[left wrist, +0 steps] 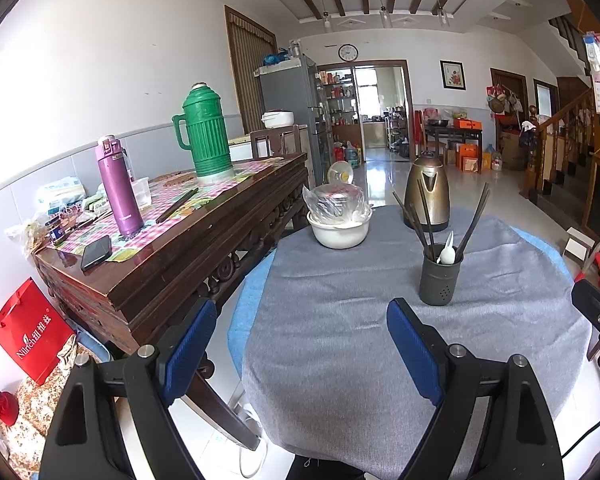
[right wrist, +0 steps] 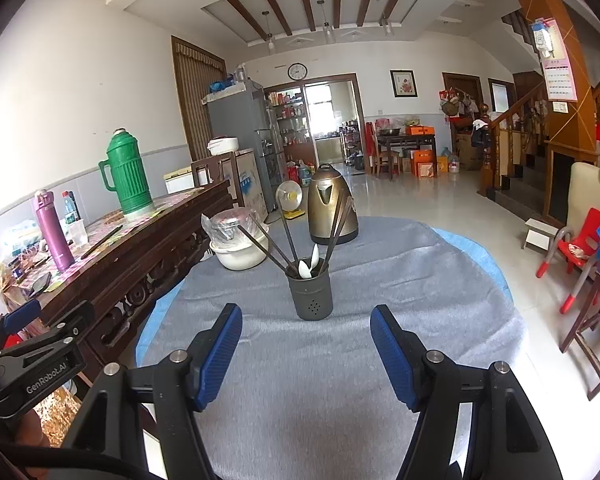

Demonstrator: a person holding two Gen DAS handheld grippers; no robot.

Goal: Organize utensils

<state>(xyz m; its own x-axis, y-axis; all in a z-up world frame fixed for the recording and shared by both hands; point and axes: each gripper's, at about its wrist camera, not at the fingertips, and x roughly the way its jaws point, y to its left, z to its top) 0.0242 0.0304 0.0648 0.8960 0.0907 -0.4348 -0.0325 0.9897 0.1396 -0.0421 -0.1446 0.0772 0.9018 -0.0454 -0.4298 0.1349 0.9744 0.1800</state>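
Right wrist view shows both hand-held grippers [right wrist: 306, 354] released and empty, utensils standing in the holder [right wrist: 313, 294] mid-worktop [right wrist: 440, 280], likely gathered for tidiness

The lower ends of the chopsticks [right wrist: 272, 246] and spoons [right wrist: 305, 269] are hidden inside the holder [right wrist: 311, 300]. The desk [left wrist: 340, 360] is cut off at the bottom edge.

White walls [right wrist: 80, 80], glossy tiled floor [right wrist: 440, 200] — beamed ceiling [right wrist: 320, 4], wooden staircase [right wrist: 512, 120].
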